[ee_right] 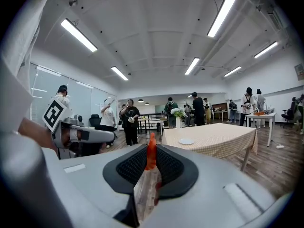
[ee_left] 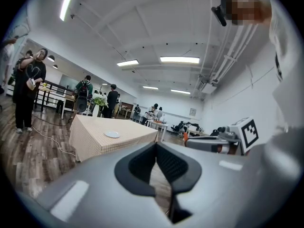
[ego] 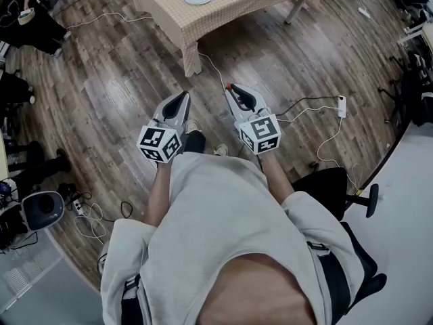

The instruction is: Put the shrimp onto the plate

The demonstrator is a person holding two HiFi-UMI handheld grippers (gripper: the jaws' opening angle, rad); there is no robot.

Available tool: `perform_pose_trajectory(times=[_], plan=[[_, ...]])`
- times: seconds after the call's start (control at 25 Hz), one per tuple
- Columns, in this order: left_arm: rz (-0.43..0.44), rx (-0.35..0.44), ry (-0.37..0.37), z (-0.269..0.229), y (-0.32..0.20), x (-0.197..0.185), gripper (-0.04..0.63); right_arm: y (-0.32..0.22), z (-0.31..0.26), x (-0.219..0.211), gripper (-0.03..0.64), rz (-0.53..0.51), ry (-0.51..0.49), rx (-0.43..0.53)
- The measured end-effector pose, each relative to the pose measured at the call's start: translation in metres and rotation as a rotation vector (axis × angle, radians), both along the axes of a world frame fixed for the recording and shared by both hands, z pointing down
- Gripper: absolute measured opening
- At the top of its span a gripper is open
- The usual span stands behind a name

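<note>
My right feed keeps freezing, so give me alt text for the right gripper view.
The right claw is shut on the shrimp, whose orange tip sticks up between its jaws. Ahead, across wooden floor, stands a checked-cloth table with a white plate on it; people stand beyond.

My right gripper (ego: pixel 231 90) is clamped on the shrimp (ee_right: pixel 151 159) and most of it is buried between the pads: just an orange end pokes out past the tips, and the pale body sits down in the gap where I can't make out its shape. From the head view it's only an orange speck. Far ahead of the jaws, the plate (ee_right: pixel 186 141) is too small to read, and the table (ego: pixel 230 9) under it runs off the head view's top edge
</note>
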State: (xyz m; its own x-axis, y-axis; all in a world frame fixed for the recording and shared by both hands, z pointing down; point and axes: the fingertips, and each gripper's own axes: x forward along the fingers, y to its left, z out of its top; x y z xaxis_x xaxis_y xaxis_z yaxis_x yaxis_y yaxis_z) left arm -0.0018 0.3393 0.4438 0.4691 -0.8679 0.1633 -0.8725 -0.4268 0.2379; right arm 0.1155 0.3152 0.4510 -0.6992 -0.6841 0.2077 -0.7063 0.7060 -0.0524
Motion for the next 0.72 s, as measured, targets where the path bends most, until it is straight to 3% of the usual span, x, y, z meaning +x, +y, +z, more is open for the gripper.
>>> perform_pose_trajectory(times=[0.36, 0.72], plan=[[0.009, -0.014, 0.024, 0.008, -0.037, 0.002, 0.009, -0.033, 0.01, 0.003, 0.058, 0.014, 0.02, -0.022], [0.057, -0.035, 0.056, 0.026, -0.123, -0.007, 0.009, -0.107, 0.024, -0.007, 0.058, 0.051, 0.055, -0.042]])
